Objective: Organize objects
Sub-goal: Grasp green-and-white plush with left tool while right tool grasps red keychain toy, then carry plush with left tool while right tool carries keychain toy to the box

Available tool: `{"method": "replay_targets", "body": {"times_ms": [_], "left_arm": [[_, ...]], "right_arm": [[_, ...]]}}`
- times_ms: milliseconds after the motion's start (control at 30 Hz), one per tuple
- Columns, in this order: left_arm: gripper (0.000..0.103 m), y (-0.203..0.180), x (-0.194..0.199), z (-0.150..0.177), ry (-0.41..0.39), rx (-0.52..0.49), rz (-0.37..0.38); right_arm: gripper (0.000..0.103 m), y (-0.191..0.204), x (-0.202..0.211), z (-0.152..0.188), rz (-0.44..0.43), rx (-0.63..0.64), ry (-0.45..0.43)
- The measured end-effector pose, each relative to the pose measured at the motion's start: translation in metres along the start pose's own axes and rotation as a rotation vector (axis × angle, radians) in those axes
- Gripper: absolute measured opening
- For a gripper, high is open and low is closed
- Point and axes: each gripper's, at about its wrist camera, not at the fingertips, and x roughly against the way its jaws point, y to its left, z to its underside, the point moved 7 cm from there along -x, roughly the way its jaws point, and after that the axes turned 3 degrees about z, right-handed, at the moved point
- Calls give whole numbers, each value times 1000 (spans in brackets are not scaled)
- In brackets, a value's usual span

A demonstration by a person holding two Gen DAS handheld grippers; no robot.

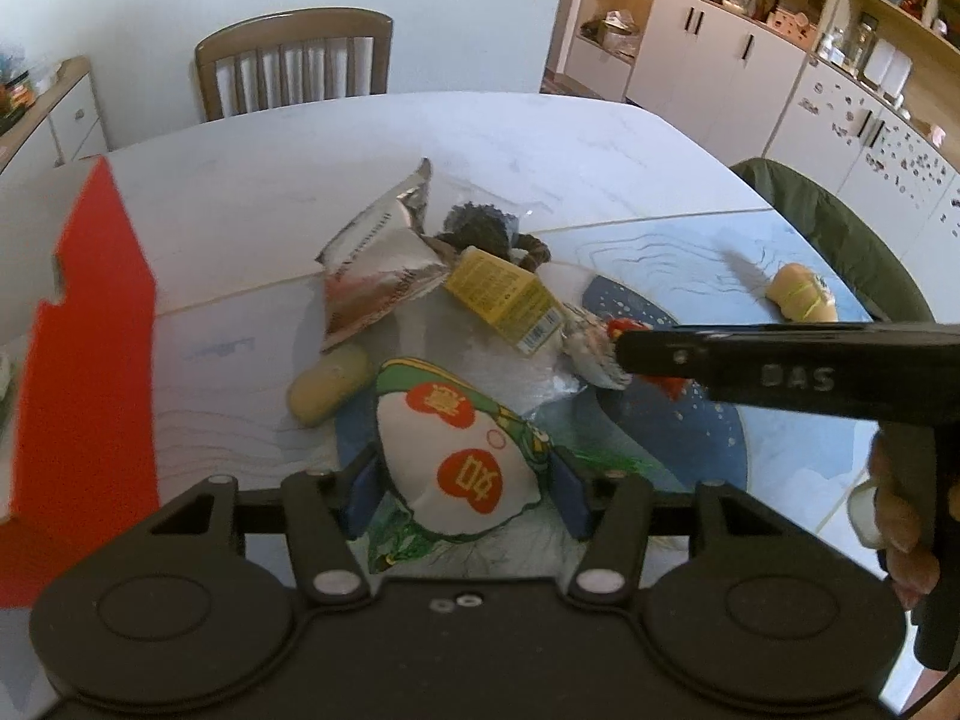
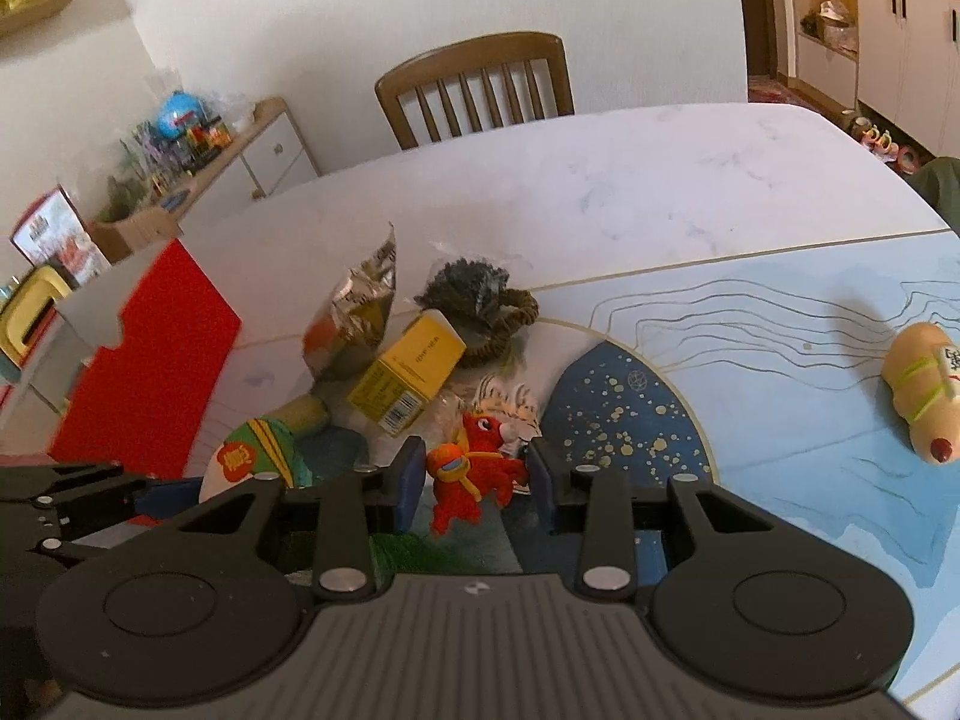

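At lower centre of the left wrist view, the left gripper [image 1: 465,495] pinches a white-and-green plush pouch with red patches [image 1: 459,468]. The right gripper [image 2: 474,483], lower centre of its view, brackets a red plush horse [image 2: 474,474], its blue pads spread at either side; contact is unclear.

Domestic interior. A pale marble-patterned bench [image 2: 630,192] stands before a plain white wall [image 2: 420,0]; a slatted wooden chair [image 2: 480,90] is drawn up at its far edge. White cabinets [image 1: 708,60] with open wooden shelving line the right side, a low sideboard [image 2: 264,150] the left.
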Motion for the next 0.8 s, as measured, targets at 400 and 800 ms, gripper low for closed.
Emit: {"method": "replay_targets", "body": {"times_ms": [400,800], "left_arm": [[56,8,49,-14,-41,55,40],[56,37,100,-32,-80,105,51]], "right_arm": [[35,7,42,-15,-58,-51,-47],[35,34,79,-37,-103,-32,-96]]}}
